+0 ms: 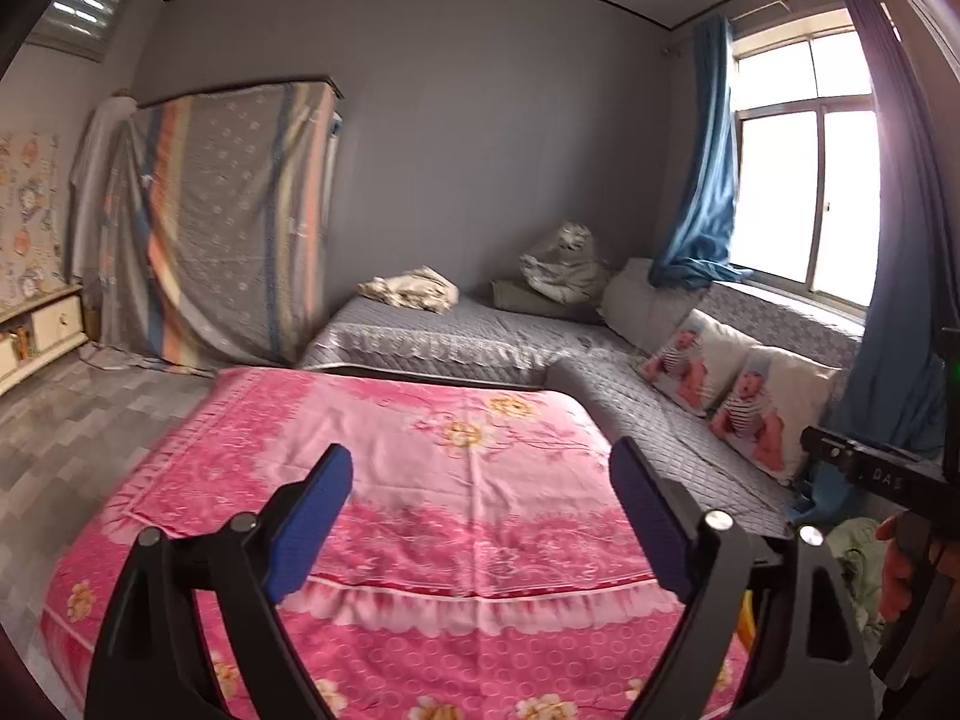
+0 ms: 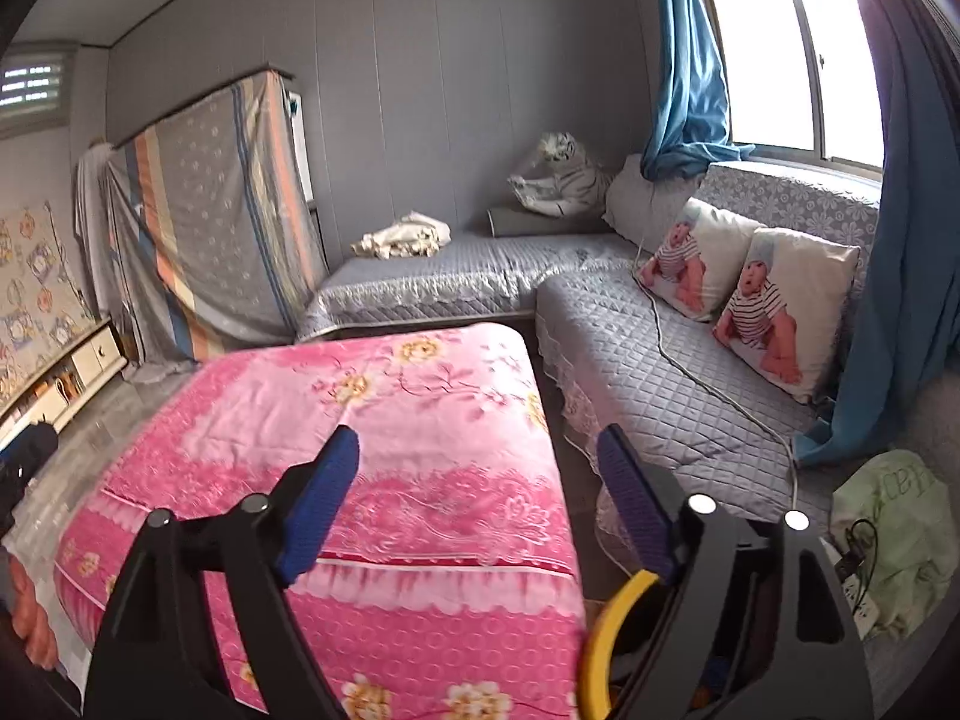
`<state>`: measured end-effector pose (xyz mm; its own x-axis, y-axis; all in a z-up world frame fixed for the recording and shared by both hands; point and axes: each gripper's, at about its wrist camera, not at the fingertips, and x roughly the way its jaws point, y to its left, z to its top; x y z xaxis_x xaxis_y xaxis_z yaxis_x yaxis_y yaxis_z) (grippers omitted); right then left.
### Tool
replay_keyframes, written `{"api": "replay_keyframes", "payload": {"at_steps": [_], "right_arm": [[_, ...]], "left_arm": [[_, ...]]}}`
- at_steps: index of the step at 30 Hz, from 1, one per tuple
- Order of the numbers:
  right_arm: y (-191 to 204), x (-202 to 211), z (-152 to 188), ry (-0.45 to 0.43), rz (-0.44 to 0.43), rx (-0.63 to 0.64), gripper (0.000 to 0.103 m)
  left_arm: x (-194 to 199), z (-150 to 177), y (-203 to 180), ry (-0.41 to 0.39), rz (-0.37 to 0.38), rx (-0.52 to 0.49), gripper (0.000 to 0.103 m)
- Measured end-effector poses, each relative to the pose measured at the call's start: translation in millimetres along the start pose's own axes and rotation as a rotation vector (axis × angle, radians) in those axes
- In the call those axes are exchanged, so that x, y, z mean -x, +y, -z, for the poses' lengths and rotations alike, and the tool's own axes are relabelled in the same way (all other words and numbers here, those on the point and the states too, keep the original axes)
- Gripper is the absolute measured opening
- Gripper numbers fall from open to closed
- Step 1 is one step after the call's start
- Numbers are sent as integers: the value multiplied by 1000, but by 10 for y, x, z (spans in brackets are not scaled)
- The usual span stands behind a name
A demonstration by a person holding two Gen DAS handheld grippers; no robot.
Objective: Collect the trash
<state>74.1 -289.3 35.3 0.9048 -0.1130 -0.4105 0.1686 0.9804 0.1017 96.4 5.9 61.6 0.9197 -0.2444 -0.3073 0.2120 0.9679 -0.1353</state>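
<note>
My left gripper (image 1: 480, 456) stands open above a table under a pink flowered cloth (image 1: 420, 450), nothing between its blue pads. My right gripper (image 2: 478, 438) is open too, over the same pink cloth (image 2: 390, 420) near its right edge, and holds nothing. Below its right finger curves the yellow rim of a container (image 2: 618, 618); its inside is hidden. No loose trash shows on the cloth. A pale green bag (image 2: 900, 528) with a black cable on it lies at the right. The other gripper's black body (image 1: 870, 474) and an orange-gloved hand (image 1: 900, 564) show at the right edge of the left wrist view.
A grey quilted corner sofa (image 2: 660, 360) wraps behind and right of the table, with two baby-print cushions (image 2: 774, 306), a white cable, a crumpled cream cloth (image 2: 402, 237) and a toy tiger (image 2: 564, 174). Left are a cloth-draped cabinet (image 1: 222, 228) and a low white unit (image 1: 42, 324).
</note>
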Motion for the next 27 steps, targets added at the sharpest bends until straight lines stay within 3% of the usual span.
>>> {"api": "replay_keyframes", "payload": {"at_steps": [5,11,20,27], "right_arm": [[183,112,113,-61,-4,0,91],[338,305,297,-175,60,13,95],[395,328,546,-166,85,22,95],[427,347,767,-195,115,24,95]], "left_arm": [[249,101,113,-37,-51,10,95],[437,203,112,-66,-96,17,95],[572,322,6,-115,-135,-28,95],[586,405,-13,-132,-130,-9,95]]}}
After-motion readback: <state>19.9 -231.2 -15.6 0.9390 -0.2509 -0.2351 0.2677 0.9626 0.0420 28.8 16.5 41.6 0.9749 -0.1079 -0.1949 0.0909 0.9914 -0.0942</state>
